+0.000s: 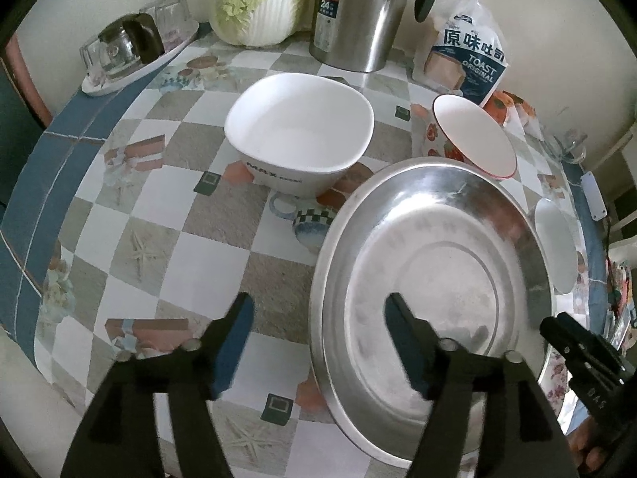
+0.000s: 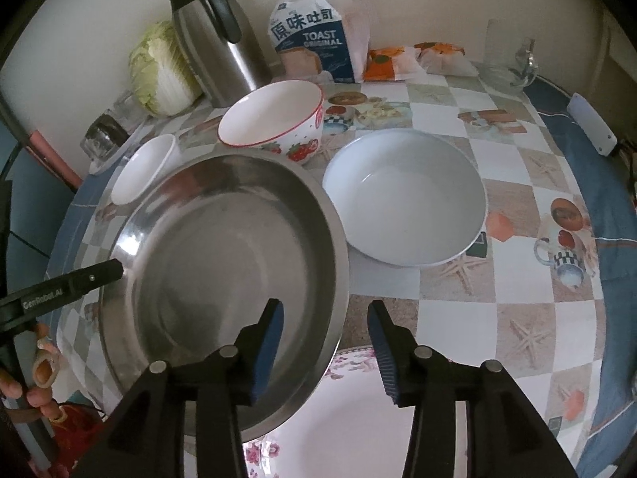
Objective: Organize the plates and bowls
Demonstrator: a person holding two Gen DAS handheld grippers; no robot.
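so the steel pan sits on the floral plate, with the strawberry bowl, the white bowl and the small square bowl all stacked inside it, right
Not quite. The steel pan does sit on the floral plate, but it is empty. The right wrist view shows the strawberry bowl, the white bowl and the small square bowl standing separately on the table around it.

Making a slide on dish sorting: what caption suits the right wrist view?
Open right gripper straddling the rim of a steel basin resting on a floral plate.
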